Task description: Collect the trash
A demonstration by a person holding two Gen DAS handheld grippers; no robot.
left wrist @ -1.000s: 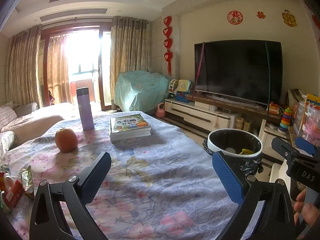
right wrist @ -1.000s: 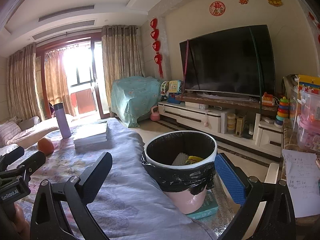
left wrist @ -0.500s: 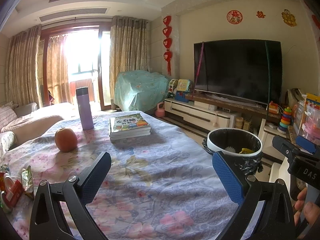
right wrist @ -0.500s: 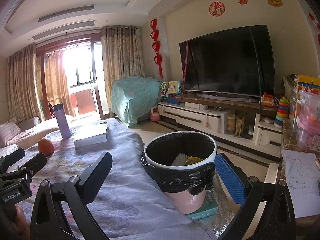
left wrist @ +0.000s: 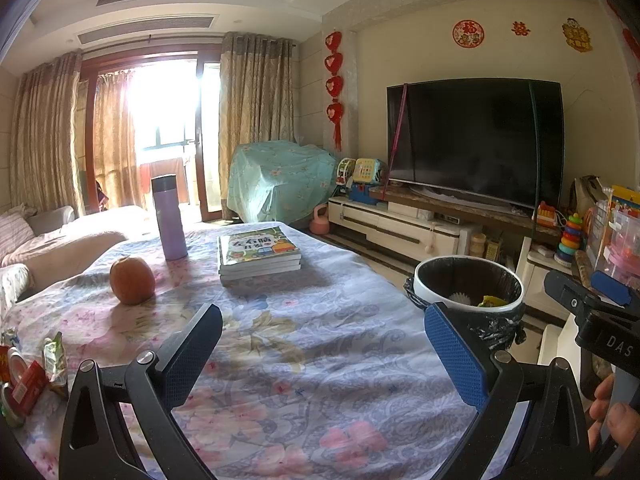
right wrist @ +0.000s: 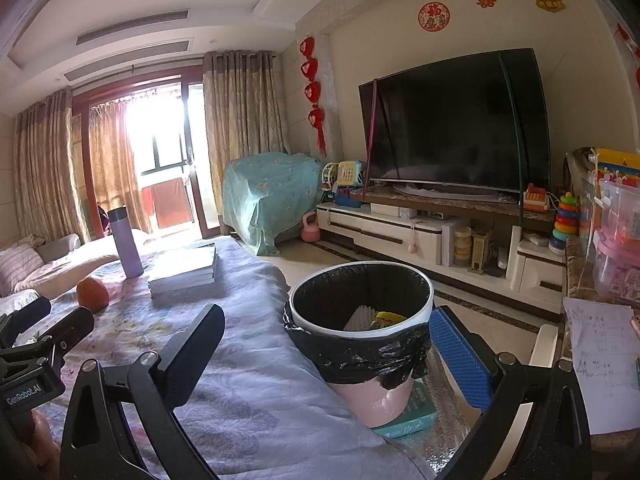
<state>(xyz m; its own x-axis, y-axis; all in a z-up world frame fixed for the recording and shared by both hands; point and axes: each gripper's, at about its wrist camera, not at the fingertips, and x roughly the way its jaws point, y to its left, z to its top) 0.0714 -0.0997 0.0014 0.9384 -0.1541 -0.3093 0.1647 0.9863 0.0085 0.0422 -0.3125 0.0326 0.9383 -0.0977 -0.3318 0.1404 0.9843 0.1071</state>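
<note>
Both claws, left claw and right claw, are hanging released over bare desk, bin sitting off its right edge.

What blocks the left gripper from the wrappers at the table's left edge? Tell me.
Nothing visible does. The wrappers lie on the floral tablecloth just left of the open left gripper, bare cloth between them. The orange, flask and books sit farther back.
</note>
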